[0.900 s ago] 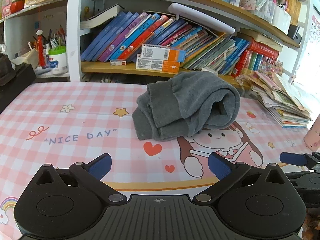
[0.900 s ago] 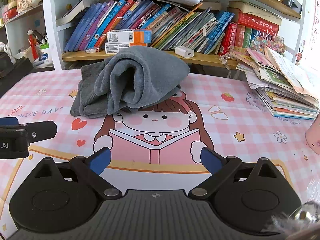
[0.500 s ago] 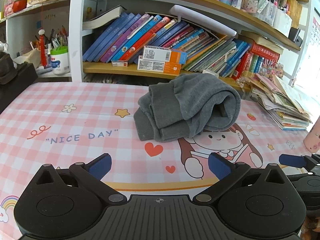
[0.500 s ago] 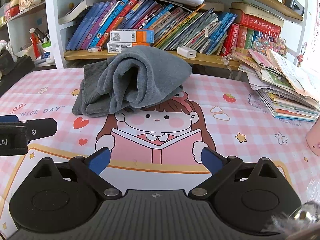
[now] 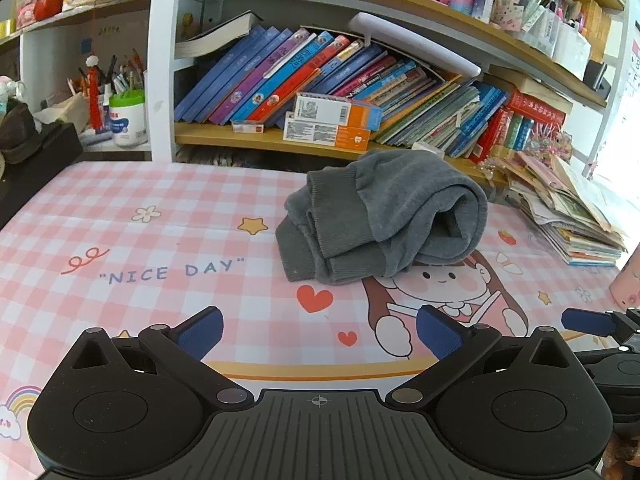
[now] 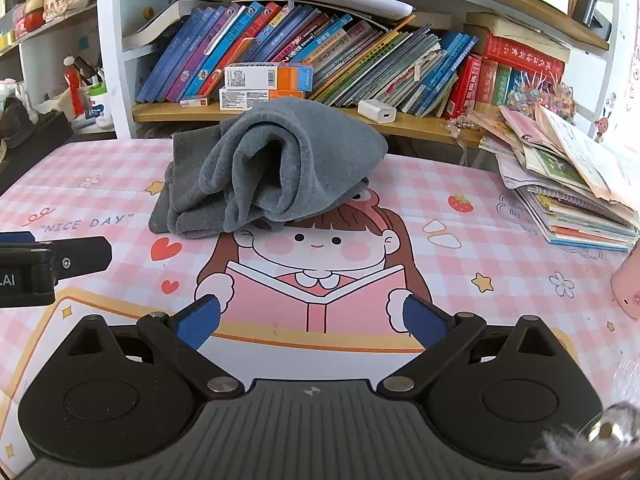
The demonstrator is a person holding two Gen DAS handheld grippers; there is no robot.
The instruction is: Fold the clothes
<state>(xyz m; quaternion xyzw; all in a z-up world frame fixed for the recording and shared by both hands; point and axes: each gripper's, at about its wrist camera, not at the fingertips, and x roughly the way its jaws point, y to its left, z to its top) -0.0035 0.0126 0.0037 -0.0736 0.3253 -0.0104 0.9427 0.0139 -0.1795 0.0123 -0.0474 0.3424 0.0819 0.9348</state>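
A grey knitted garment (image 5: 380, 216) lies bundled in a loose heap on the pink checked tablecloth (image 5: 160, 240), its ribbed cuffs turned to the left. In the right wrist view the same garment (image 6: 272, 172) sits beyond the cartoon girl print. My left gripper (image 5: 319, 333) hovers over the cloth well short of the heap, jaws wide open, nothing between them. My right gripper (image 6: 312, 320) is also open and empty, near the front of the table. Each gripper's fingertip shows at the edge of the other's view.
A bookshelf (image 5: 360, 80) full of slanted books runs along the back edge. A stack of magazines (image 6: 568, 184) lies at the right. A pink cup (image 6: 628, 284) stands at the far right. A dark box (image 5: 36, 160) and a pen pot (image 5: 128, 116) sit at the left.
Both views have shifted slightly: the garment sits a little to the right in the frames, as both grippers drifted a little. Jaws stay open.
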